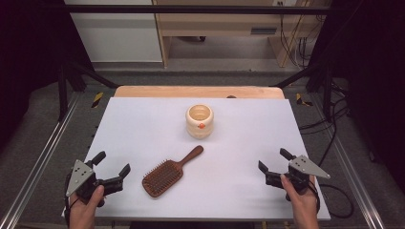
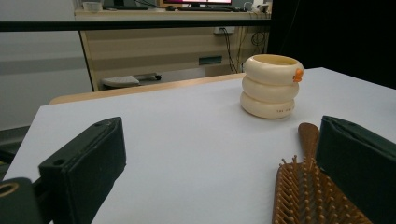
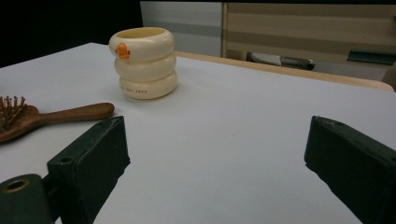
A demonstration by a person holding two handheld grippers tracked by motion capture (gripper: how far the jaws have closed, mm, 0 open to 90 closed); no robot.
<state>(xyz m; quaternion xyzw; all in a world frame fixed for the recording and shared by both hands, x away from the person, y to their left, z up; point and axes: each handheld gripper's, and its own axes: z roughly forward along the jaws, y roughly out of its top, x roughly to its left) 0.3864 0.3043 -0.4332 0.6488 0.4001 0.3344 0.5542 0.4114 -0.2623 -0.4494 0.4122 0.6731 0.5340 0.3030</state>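
Observation:
A cream ribbed cup [image 1: 199, 120] with a small orange mark stands upright near the middle of the white table top [image 1: 143, 129]. In front of it lies a brown wooden hairbrush [image 1: 168, 172], bristles up, handle pointing toward the cup. My left gripper [image 1: 111, 164] rests at the front left, open and empty, with the hairbrush [image 2: 310, 191] just to its right and the cup [image 2: 272, 86] farther off. My right gripper [image 1: 274, 161] sits at the front right, open with nothing between its jaws; from it the cup [image 3: 144, 63] and the brush handle [image 3: 60, 115] lie to the left.
A wooden strip [image 1: 198, 91] runs along the table's far edge. Metal frame rails [image 1: 38, 162] flank the table, and cables [image 1: 329, 129] trail at the right. Wooden furniture [image 1: 215, 24] stands beyond.

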